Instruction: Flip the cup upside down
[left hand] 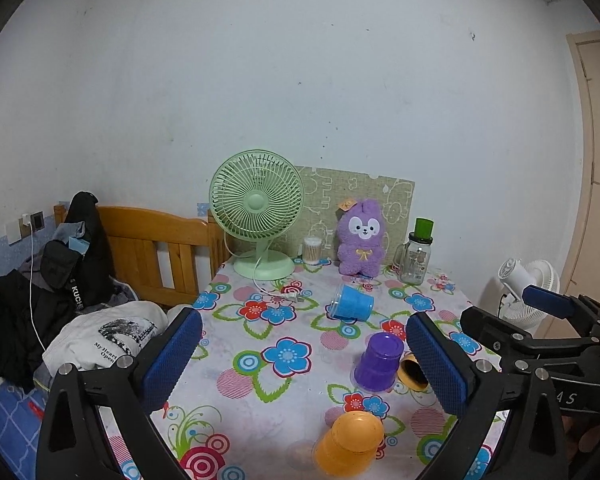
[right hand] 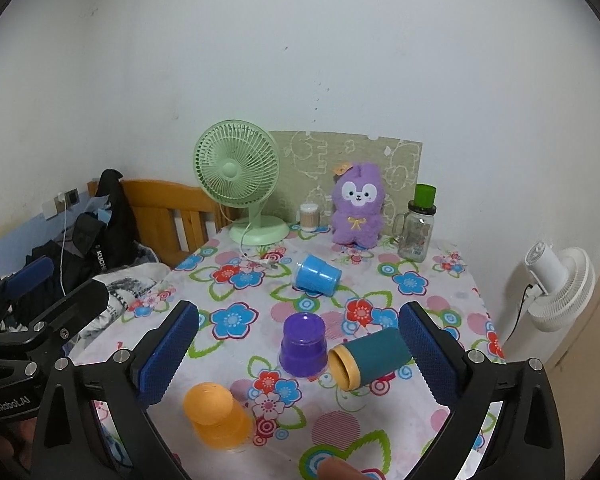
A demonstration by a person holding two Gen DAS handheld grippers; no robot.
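On the flowery table (right hand: 452,280), the purple cup (right hand: 303,344) and orange cup (right hand: 216,412) already sit upside down. The blue cup (right hand: 316,276) and teal cup (right hand: 370,358) lie sideways, so those I've got left. Both my left gripper (left hand: 304,364) and right gripper (right hand: 300,354) are spread wide, holding nothing.

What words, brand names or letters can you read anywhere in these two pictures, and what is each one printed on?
"My Heart Open" on the white shirt heaped on the bed.
"KUCH", cut off, on the black strap.
"GenRobot.AI" on the left tongs, seen from the right camera.
"AS", partly hidden, on the right tongs.
The glass jar label is too small to read.
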